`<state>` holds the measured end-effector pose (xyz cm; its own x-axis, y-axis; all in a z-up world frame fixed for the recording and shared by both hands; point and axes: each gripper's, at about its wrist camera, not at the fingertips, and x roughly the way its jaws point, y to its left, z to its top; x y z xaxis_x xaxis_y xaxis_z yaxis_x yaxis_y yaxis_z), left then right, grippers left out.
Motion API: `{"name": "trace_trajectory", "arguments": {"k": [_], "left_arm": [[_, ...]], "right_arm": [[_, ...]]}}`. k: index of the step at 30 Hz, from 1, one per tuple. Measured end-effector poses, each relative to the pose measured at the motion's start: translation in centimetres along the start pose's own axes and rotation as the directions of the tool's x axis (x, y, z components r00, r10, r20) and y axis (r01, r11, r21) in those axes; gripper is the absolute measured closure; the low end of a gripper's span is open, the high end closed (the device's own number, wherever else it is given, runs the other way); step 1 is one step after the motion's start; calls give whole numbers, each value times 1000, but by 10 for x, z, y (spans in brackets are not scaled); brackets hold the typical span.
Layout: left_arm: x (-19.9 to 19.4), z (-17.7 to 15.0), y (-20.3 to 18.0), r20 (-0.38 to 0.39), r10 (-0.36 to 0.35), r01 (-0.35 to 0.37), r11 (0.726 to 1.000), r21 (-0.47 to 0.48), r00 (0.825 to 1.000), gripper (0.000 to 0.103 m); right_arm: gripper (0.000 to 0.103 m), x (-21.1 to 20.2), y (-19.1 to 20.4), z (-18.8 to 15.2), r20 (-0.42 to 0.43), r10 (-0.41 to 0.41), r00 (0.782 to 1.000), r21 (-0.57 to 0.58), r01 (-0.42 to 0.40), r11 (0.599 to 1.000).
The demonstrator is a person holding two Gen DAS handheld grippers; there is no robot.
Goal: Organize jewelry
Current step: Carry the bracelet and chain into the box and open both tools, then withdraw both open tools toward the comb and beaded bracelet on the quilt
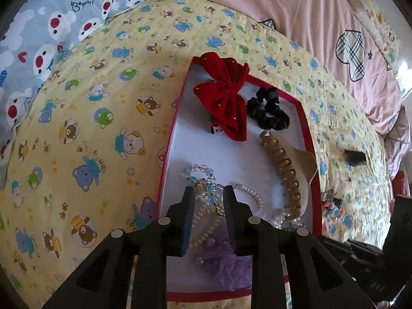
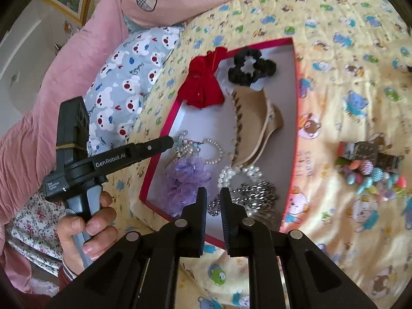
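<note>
While the left gripper [image 1: 208, 190] hung over the red-rimmed box [image 1: 171, 134], jaws apart and gripping nothing, the tan claw clip [image 1: 285, 172] ran lengthwise away from camera; right wrist view alone showed a silver chain [image 2: 252, 193] under the right gripper [image 2: 213, 193], jaws slightly parted, and loose trinkets [image 2: 373, 170] on the quilt [image 2: 347, 64].

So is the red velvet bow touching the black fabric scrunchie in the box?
Apart. The left wrist view shows white box floor between the red velvet bow and the black fabric scrunchie.

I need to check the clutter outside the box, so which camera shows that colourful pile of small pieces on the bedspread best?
The right wrist view: the colourful pile lies unobstructed, though slightly blurred. The left wrist view shows it small, near the right edge.
</note>
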<state>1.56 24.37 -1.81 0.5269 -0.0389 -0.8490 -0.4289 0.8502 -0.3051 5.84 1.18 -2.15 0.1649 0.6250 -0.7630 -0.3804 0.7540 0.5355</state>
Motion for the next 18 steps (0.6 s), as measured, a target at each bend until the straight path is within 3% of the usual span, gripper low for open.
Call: {"name": "trace_trajectory", "arguments": {"k": [4, 7, 9, 18], "left_arm": [[-7, -4, -5, 4, -4, 4, 1000, 8, 1000, 76], [-10, -6, -10, 2, -8, 8, 1000, 13, 1000, 58], [-13, -9, -15, 4, -12, 12, 1000, 21, 1000, 53], [-26, -17, -47, 5, -47, 46, 995, 89, 999, 51]], "right_arm": [[76, -21, -6, 1, 48, -31, 998, 1, 31, 1000], [74, -36, -16, 2, 79, -64, 995, 8, 64, 998], [72, -45, -24, 1, 97, -92, 991, 19, 91, 996], [71, -93, -79, -8, 164, -203, 965, 128, 183, 975]]}}
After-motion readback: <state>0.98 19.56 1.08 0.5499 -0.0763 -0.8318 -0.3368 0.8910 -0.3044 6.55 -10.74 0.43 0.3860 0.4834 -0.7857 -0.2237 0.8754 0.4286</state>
